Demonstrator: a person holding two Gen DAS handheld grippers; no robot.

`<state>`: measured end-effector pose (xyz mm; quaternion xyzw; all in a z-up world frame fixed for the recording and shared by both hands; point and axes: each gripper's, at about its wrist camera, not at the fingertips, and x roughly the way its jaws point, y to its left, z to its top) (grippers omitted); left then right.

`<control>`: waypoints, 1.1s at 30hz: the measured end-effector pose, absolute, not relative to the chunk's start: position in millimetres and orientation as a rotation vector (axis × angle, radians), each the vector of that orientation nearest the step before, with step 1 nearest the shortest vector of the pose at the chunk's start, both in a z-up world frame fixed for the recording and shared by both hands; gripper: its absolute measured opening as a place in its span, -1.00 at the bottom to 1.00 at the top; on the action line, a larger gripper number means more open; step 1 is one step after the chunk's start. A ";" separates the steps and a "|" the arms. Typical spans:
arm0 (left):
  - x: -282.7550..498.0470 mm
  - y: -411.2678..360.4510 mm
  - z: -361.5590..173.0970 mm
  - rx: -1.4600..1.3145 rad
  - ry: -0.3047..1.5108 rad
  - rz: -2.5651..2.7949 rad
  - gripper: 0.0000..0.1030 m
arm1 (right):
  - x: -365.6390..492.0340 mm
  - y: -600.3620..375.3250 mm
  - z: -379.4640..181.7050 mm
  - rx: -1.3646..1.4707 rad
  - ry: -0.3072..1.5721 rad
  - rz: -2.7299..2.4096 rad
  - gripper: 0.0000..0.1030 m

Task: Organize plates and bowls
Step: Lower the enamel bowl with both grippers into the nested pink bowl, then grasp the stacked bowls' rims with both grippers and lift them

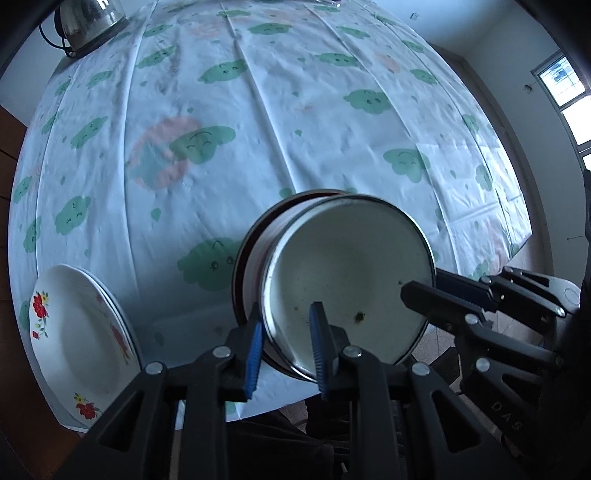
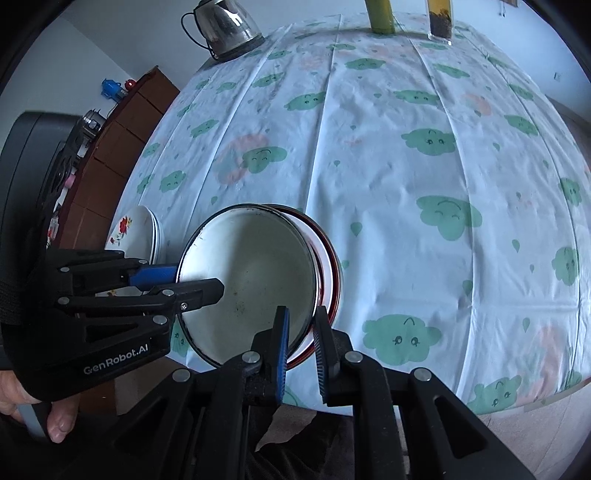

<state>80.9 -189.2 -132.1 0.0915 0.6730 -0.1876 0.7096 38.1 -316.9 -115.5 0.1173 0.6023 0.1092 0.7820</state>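
Observation:
A white enamel bowl [image 1: 351,273] with a dark rim is nested in a second, red-rimmed bowl [image 1: 255,236]; the pair is held tilted above the near table edge. My left gripper [image 1: 286,350] is shut on the bowls' rim at one side. My right gripper [image 2: 301,347] is shut on the rim at the other side [image 2: 251,277]. Each gripper shows in the other's view: the right one [image 1: 424,291] and the left one [image 2: 192,284]. A short stack of white flowered plates [image 1: 81,339] sits at the table's near left edge, also in the right wrist view [image 2: 136,232].
The table carries a pale cloth with green clouds [image 2: 406,166]. A glass kettle [image 2: 225,26] stands at the far left corner. A yellow-green tube [image 2: 380,14] and a glass with dark contents [image 2: 439,18] stand at the far edge. A wooden cabinet [image 2: 118,129] is left of the table.

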 end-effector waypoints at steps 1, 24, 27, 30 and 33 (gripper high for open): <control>80.8 -188.7 -132.1 0.201 1.494 -0.415 -0.60 | 38.2 -317.2 -115.7 0.258 1.294 0.235 -0.71; 79.4 -182.3 -123.1 0.154 1.471 -0.416 -0.11 | 37.7 -333.2 -103.1 0.316 1.253 0.205 -0.04; 80.0 -180.9 -121.8 0.173 1.453 -0.396 -0.03 | 37.4 -333.6 -105.9 0.314 1.258 0.199 -0.04; 81.6 -177.6 -123.7 0.168 1.452 -0.382 0.06 | 37.0 -331.7 -109.0 0.307 1.268 0.197 -0.04; 82.2 -176.5 -125.6 0.169 1.455 -0.376 0.06 | 36.5 -330.0 -110.8 0.299 1.271 0.199 -0.04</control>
